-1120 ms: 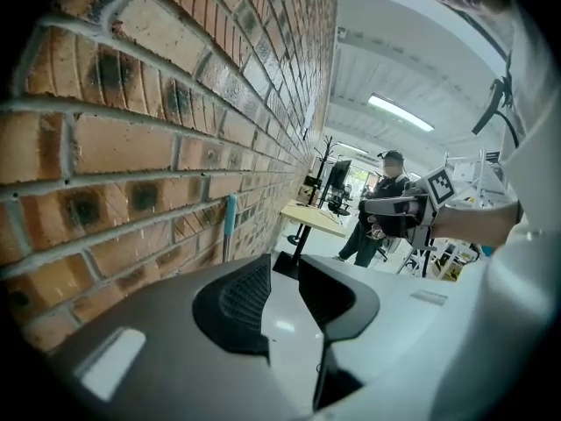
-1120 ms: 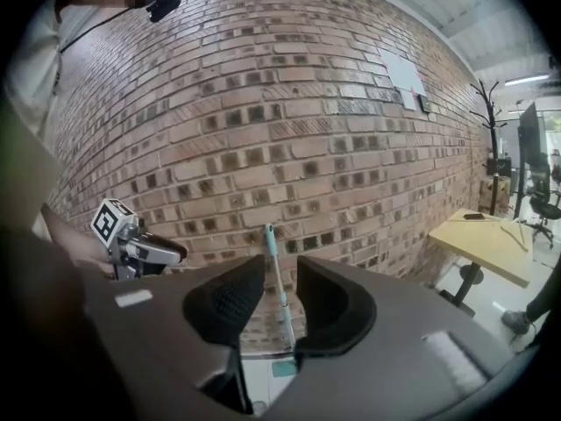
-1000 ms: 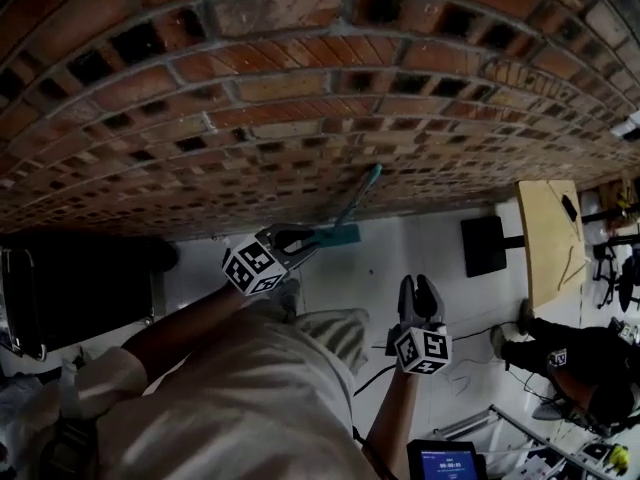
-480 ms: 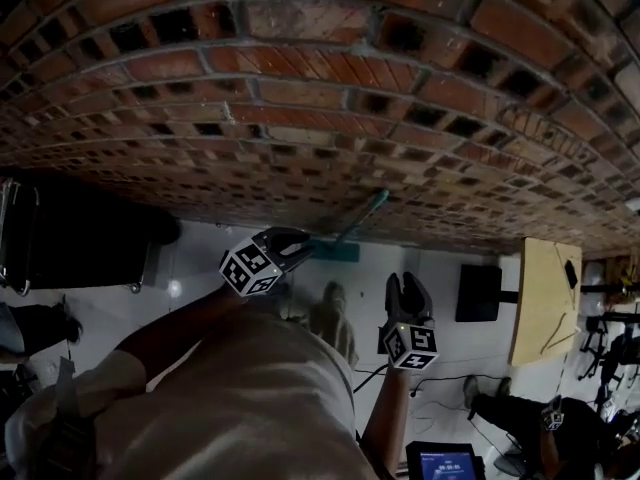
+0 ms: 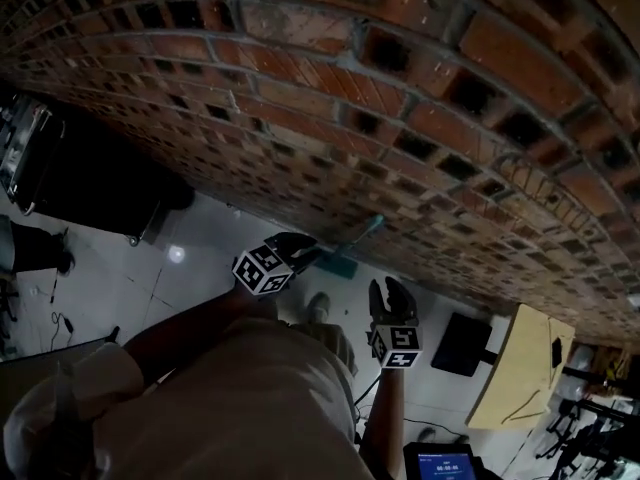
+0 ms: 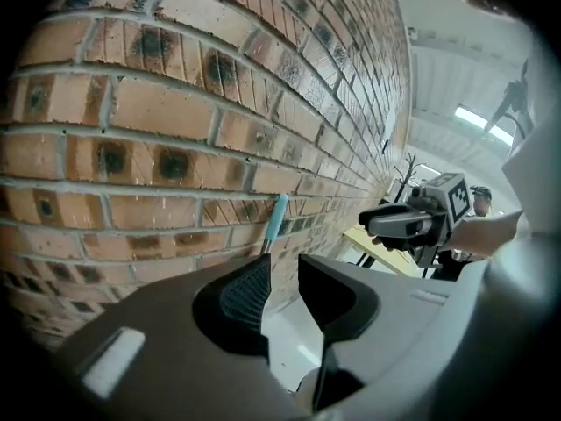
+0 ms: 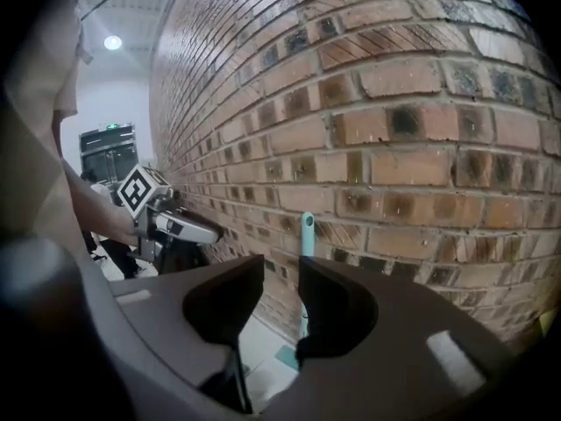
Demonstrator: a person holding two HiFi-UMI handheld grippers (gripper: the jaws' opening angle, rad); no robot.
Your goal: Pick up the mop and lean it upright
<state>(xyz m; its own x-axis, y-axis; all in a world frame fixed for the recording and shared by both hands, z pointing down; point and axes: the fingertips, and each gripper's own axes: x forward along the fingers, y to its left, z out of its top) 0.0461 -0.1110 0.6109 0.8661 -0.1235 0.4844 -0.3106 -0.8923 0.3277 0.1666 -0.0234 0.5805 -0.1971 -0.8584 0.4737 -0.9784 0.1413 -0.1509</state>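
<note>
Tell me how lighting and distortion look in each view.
Head view: dim, brick wall bows heavily, one glare spot on the floor. Left gripper view: bright, dark corners, mop handle sharp. Right gripper view: evenly lit, ceiling lamp flares.

A red brick wall (image 5: 400,98) with dark holes in its bricks meets a pale floor (image 5: 215,273), where a bright spot of light (image 5: 176,255) reflects. A big black case (image 5: 90,183) stands by the wall at left. At right a yellowish desk (image 5: 520,368) stands just beside a black square panel (image 5: 460,343); a small lit screen (image 5: 440,463) shows at the bottom edge
</note>
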